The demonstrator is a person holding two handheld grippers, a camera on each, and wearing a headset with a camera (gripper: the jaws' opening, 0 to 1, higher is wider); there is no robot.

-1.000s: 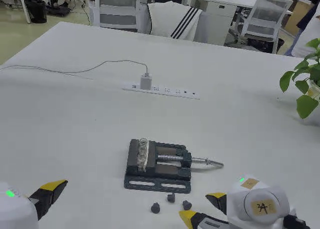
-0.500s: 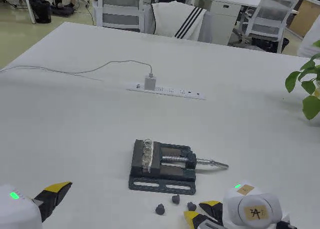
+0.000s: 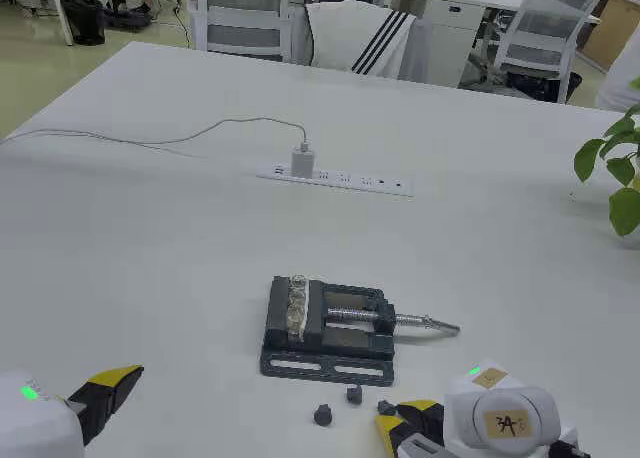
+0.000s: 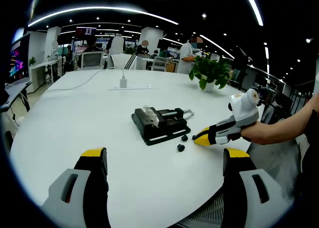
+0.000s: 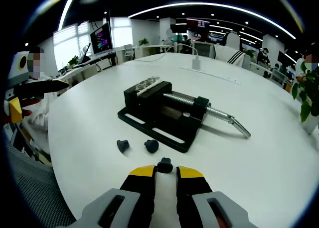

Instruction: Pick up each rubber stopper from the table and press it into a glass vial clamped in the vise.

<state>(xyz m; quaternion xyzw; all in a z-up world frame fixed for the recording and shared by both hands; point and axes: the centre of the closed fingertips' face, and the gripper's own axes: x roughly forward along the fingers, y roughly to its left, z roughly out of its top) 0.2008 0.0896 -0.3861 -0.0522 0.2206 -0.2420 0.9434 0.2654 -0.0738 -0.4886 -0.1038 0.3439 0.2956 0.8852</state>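
the right gripper [image 5: 166, 171] has come in from the right along the near edge of the table [image 3: 150, 228] and narrowed its claw since the previous second. its two yellow tips now stand on either side of the nearest stopper [image 5: 164, 164], the right-hand one of three lying between the vise [image 3: 330, 328] and the near edge. you cannot tell from these views whether the tips already bear on it. the stopper rests on the table, so treat the pick-up as begun but not confirmed. the second stopper [image 5: 151, 145] and the third stopper [image 5: 122, 145] lie apart from the tips, nearer the vise base. the row of vials [image 3: 296, 303] stands clamped upright at the left end of the vise, with no stopper visible in any mouth, so all three insertions remain. the left gripper [image 4: 163, 156] hovers by the near left corner with its claw wide and holding nothing.
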